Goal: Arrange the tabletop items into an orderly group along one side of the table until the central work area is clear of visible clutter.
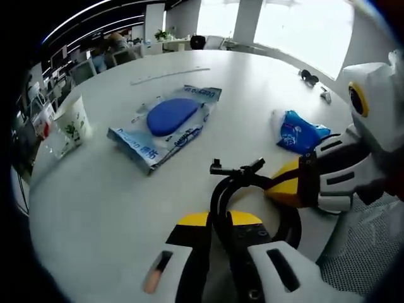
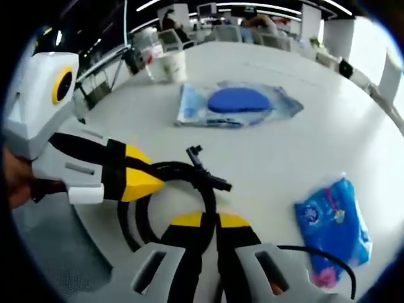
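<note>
While both hand-held grippers meet over a coiled black cable (image 1: 252, 189), the rest of the clutter lies spread across the white tabletop (image 1: 113, 208).
Left hand-held gripper (image 1: 218, 218) and right hand-held gripper (image 2: 211, 218) each have jaws closed on the cable at lower centre; a blue pad in clear wrap (image 1: 167, 123) sits mid-frame, a small blue packet (image 1: 298, 132) centre right, a paper cup (image 1: 74, 120) left of centre.

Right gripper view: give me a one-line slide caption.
Both grippers, right and left, pinch a coiled black cable on the white table.
</note>
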{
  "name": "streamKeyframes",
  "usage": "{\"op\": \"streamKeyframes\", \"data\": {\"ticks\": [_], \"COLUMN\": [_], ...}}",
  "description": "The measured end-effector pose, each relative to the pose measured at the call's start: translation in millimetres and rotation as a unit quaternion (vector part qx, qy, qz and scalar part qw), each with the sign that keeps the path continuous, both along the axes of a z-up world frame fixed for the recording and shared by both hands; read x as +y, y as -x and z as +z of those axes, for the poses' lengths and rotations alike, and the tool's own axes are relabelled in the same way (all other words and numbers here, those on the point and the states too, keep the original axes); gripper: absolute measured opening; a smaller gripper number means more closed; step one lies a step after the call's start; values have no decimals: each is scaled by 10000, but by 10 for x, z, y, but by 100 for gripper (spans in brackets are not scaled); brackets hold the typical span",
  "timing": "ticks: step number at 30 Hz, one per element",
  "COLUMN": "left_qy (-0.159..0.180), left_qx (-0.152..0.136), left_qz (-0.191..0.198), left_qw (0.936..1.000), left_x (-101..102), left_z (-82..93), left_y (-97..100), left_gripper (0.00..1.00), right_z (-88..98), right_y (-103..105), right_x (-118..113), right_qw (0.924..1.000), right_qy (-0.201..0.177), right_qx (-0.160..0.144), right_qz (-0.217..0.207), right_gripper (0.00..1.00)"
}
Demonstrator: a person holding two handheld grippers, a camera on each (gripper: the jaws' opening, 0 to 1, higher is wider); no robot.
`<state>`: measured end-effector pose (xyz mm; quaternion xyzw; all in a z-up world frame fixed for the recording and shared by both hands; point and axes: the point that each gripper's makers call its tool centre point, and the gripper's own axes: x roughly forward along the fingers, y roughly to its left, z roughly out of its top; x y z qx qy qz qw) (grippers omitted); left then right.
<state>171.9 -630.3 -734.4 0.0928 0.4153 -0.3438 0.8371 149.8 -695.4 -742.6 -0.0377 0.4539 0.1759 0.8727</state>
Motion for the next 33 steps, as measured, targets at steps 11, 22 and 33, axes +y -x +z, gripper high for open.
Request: {"op": "streamKeyframes", "data": {"ticks": [11, 22, 33], "left_qy": [-12, -17, 306], "left_qx": [-11, -144, 76], "left_qz": [24, -3, 274], "left_qw": [10000, 9999, 9991], "left_x": [2, 22, 28], "left_z": [-37, -27, 28], "left_y": [21, 15, 1], "left_gripper": [9, 13, 16], "right_z": [-13, -5, 73], "right_y": [-2, -20, -73], "right_x": [-13, -46, -73], "right_qw": [10000, 9996, 9986], "right_qy": [-17, -90, -241], "right_qx": [-60, -198, -353], "right_qz": [-42, -171, -322], "right_gripper": [5, 16, 17]}}
